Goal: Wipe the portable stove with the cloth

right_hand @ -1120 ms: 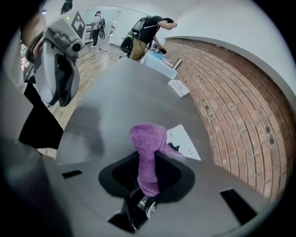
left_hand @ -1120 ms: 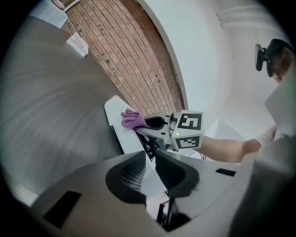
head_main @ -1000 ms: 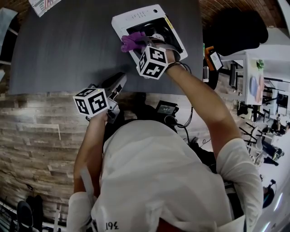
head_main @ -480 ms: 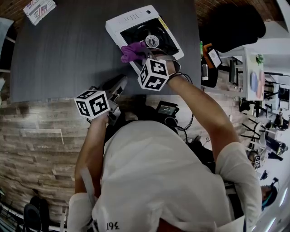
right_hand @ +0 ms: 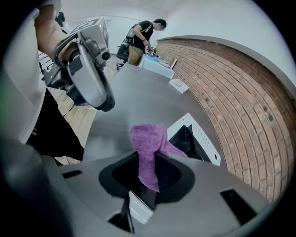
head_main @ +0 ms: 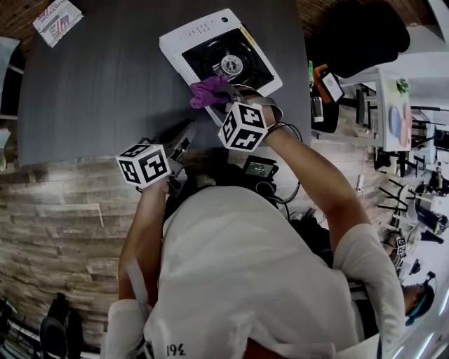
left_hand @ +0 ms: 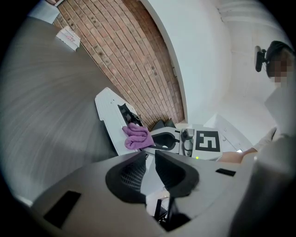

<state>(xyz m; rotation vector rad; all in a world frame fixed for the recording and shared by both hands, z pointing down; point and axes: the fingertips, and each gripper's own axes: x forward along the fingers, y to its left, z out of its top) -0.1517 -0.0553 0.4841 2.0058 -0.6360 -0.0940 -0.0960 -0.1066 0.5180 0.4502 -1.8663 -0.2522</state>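
Observation:
A white portable stove (head_main: 189,34) with a black burner top lies at the far side of the dark table (head_main: 91,84). My right gripper (head_main: 223,98) is shut on a purple cloth (head_main: 208,91) at the stove's near left edge. In the right gripper view the cloth (right_hand: 148,143) hangs from the jaws over the stove (right_hand: 200,139). My left gripper (head_main: 182,134) hovers near the table's front edge, apart from the stove, jaws together and holding nothing. From the left gripper view, the cloth (left_hand: 136,136) rests against the stove (left_hand: 107,111).
A printed packet (head_main: 55,19) lies at the table's far left corner. A black seat (head_main: 358,35) stands beyond the table's right end, with cluttered shelves (head_main: 393,119) further right. A person (right_hand: 141,34) stands far off.
My right gripper has drawn the cloth back across the stove, from beside the burner toward its near left edge. The left gripper has stayed where it was.

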